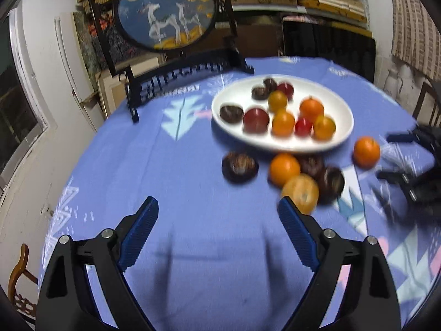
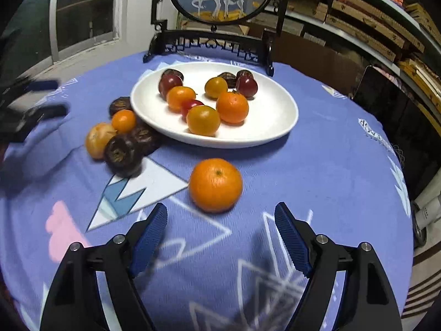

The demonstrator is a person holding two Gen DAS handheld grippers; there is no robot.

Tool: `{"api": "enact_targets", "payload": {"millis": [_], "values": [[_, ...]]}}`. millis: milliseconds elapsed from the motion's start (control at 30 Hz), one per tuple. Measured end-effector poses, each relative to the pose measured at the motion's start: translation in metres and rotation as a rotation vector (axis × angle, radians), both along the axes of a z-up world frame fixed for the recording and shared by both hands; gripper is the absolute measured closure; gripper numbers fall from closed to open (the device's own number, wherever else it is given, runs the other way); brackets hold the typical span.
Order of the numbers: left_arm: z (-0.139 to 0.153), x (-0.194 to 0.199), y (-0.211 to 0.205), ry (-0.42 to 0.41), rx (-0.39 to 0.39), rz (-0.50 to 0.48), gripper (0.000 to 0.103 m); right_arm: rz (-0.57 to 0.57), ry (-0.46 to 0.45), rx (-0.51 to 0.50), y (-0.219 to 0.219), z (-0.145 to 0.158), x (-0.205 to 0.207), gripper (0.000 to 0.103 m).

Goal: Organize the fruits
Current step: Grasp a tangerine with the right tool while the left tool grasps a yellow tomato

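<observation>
Roughly ten fruits already sit on the white plate (image 2: 275, 115): oranges, small red ones and a few dark brown ones, loosely spread, not sorted by kind as far as I can tell. Six remain off the plate on the blue tablecloth (image 2: 330, 165). One lone orange (image 2: 215, 184) lies on the cloth on the near side of the plate, apart from its rim, right ahead of the right gripper (image 2: 220, 215), whose jaws stand wide apart and hold nothing. A cluster sits against the plate's left-near rim in the right wrist view: small orange (image 2: 123, 120), paler orange (image 2: 98, 139), two dark fruits (image 2: 122, 151) touching each other, plus one more dark fruit (image 2: 120, 106) tucked by the rim. Left gripper (image 1: 217, 209) also spread open and empty, above bare cloth short of that cluster; the paler orange (image 1: 300, 193) is just beside its right finger. Judgement: more than halfway done if the goal is everything on the plate; the lone orange looks like the next pick for the right side, the cluster for the left. Left view is motion-blurred, so exact fruit counts there are shaky.
</observation>
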State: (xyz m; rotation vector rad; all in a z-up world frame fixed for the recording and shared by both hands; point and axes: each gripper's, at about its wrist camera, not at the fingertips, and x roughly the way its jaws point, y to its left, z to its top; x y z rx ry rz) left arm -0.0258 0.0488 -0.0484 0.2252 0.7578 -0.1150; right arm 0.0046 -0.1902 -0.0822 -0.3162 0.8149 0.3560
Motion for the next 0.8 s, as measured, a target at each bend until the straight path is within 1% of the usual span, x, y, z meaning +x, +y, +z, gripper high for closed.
{"api": "enact_targets", "payload": {"millis": [67, 100, 133, 233, 300, 367, 433, 533, 567, 633, 667, 733, 800], "values": [[-0.007, -0.004, -0.004, 0.024, 0.013, -0.021, 0.016, 0.002, 0.036, -0.007, 0.006, -0.008, 0.013, 0.03], [-0.009, -0.005, -0.007, 0.027, 0.021, -0.032, 0.016, 0.009, 0.059, 0.0, 0.008, -0.011, 0.017, 0.051], [-0.01, -0.006, -0.011, 0.028, 0.029, -0.05, 0.016, 0.008, 0.061, 0.017, 0.007, -0.01, 0.018, 0.057], [-0.014, -0.006, -0.028, 0.024, 0.04, -0.112, 0.016, 0.01, 0.06, 0.013, 0.007, -0.009, 0.011, 0.058], [-0.018, -0.003, -0.04, 0.024, 0.053, -0.155, 0.016, 0.016, 0.076, 0.036, 0.002, -0.009, 0.003, 0.058], [-0.024, 0.002, -0.051, 0.03, 0.081, -0.194, 0.016, 0.007, 0.074, 0.04, -0.003, -0.007, -0.003, 0.058], [-0.031, 0.01, -0.062, 0.065, 0.104, -0.232, 0.018, 0.006, 0.075, 0.056, -0.007, -0.004, -0.008, 0.058], [-0.036, 0.022, -0.071, 0.092, 0.119, -0.252, 0.019, 0.009, 0.076, 0.061, -0.009, -0.002, -0.012, 0.058], [-0.037, 0.025, -0.073, 0.113, 0.107, -0.271, 0.019, 0.012, 0.078, 0.062, -0.008, -0.002, -0.011, 0.058], [-0.038, 0.024, -0.079, 0.12, 0.104, -0.307, 0.029, 0.016, 0.08, 0.064, -0.007, -0.003, -0.012, 0.058], [-0.038, 0.022, -0.082, 0.122, 0.108, -0.323, 0.04, 0.016, 0.084, 0.067, -0.006, -0.004, -0.011, 0.058], [-0.039, 0.018, -0.085, 0.114, 0.125, -0.345, 0.046, 0.02, 0.09, 0.065, -0.005, -0.007, -0.013, 0.058], [-0.039, 0.017, -0.085, 0.116, 0.124, -0.353, 0.047, 0.02, 0.094, 0.059, -0.003, -0.009, -0.015, 0.058]]}}
